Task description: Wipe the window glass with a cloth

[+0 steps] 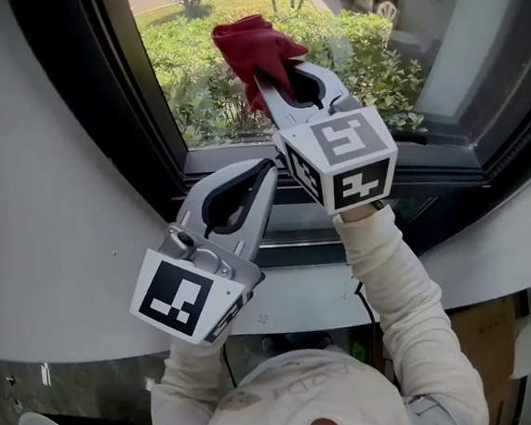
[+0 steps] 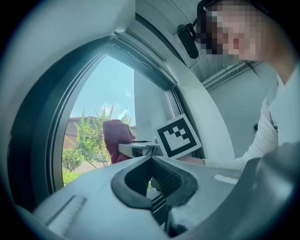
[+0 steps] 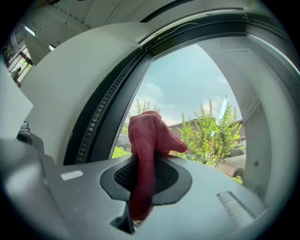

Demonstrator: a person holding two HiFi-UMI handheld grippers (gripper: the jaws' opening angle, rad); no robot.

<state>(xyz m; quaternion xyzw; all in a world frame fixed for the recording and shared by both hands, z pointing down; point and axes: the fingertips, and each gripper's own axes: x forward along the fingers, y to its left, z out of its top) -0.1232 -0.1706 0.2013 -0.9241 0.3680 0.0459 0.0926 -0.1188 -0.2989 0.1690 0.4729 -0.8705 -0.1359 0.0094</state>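
Cloth (image 1: 251, 47): red, soft and light. We judge it needs a firm pinch through a fold, or it will slip.
Cloth position: raised before the window glass (image 1: 363, 57), near the pane's lower edge and left frame. We cannot tell whether it touches the glass.
Right gripper (image 1: 270, 87): clamped on the cloth, with the bunched end beyond the jaws and a tail trailing back between them.
Left gripper (image 1: 264, 177): jaws pressed together with nothing in them, low by the sill.
Writing: no brand or label is legible. Only the square markers on the gripper cubes (image 1: 340, 162) show.

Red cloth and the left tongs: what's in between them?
Only the right tongs, which pinch the red cloth; their marker cube sits ahead of the left tongs. The left gripper view shows it.
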